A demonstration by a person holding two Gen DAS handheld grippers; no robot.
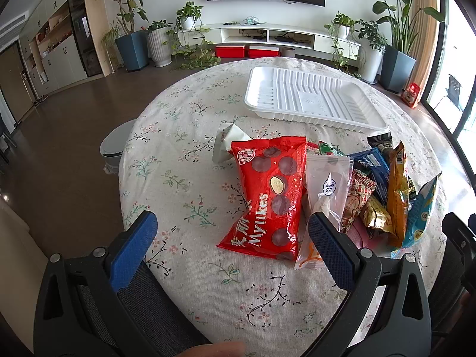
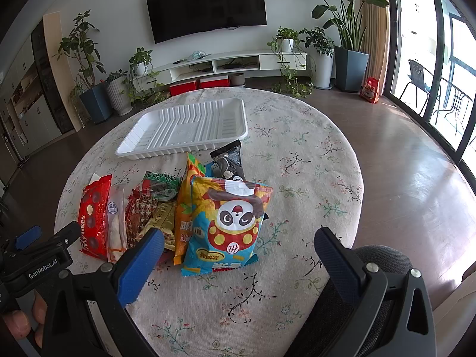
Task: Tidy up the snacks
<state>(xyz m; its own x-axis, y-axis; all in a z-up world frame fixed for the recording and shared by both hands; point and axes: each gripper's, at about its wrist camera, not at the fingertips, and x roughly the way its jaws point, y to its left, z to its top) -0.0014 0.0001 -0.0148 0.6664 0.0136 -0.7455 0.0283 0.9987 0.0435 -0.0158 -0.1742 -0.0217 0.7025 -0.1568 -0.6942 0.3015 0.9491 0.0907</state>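
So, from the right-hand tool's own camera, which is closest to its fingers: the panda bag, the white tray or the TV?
Going by the right wrist view:
1. The panda snack bag is nearest, just ahead of the open right gripper, slightly left of centre.
2. The white tray comes next, beyond the snack pile, towards the table's far left.
3. The TV is farthest, on the wall across the room.
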